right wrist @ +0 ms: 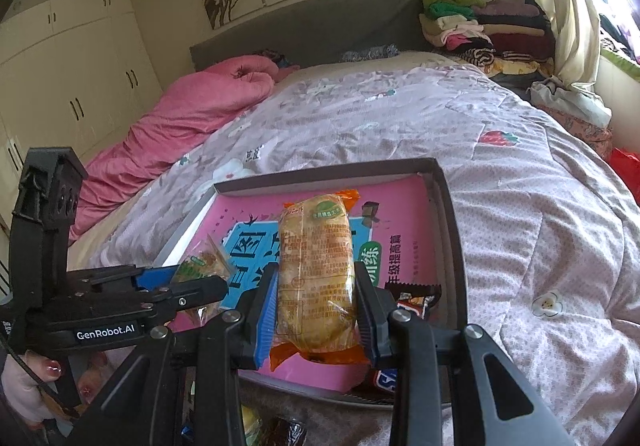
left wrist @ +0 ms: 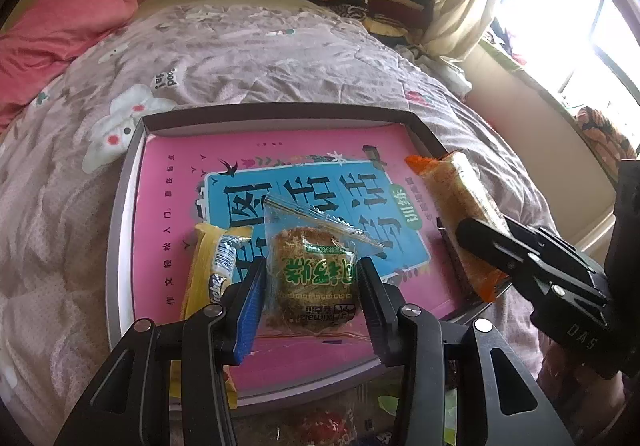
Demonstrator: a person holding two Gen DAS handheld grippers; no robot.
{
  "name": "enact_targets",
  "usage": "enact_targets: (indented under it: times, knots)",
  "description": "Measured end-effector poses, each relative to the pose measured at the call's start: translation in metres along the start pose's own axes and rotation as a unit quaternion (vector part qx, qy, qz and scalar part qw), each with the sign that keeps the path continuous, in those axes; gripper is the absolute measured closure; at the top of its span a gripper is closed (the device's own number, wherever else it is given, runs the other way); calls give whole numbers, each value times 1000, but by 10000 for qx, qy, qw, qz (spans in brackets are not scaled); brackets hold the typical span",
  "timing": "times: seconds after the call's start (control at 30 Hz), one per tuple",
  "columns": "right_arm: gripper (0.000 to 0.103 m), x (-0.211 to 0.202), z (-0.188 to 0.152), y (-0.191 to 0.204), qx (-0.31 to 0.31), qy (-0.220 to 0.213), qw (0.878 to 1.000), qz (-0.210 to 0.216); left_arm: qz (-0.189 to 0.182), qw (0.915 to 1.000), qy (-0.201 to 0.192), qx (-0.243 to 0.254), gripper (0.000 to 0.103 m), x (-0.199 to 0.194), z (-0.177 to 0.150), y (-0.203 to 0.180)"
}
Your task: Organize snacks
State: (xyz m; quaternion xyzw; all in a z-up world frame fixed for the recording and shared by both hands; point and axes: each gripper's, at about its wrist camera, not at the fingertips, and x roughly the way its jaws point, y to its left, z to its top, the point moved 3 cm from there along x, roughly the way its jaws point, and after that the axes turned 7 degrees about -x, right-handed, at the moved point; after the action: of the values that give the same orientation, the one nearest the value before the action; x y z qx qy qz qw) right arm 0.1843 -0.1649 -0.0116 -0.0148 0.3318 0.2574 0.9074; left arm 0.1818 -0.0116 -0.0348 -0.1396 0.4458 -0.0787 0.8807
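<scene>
My left tool pinches the clear-bagged round cake over the tray; my right tool pinches the orange-wrapped bread above the pink book; yellow packet lies beside the cake.

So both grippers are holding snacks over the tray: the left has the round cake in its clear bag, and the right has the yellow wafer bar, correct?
Not quite. The right gripper holds the long orange-wrapped bread, as the right wrist view shows. The yellow wafer bar lies on the tray. The left gripper does hold the round cake.
</scene>
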Motion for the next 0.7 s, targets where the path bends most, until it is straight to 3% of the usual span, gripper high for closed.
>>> enact_targets:
  times: [0.7]
  knots:
    - [67,23,-14,7,-47,413,9991,89,-9,9999,137,91,56,11,-6,-4]
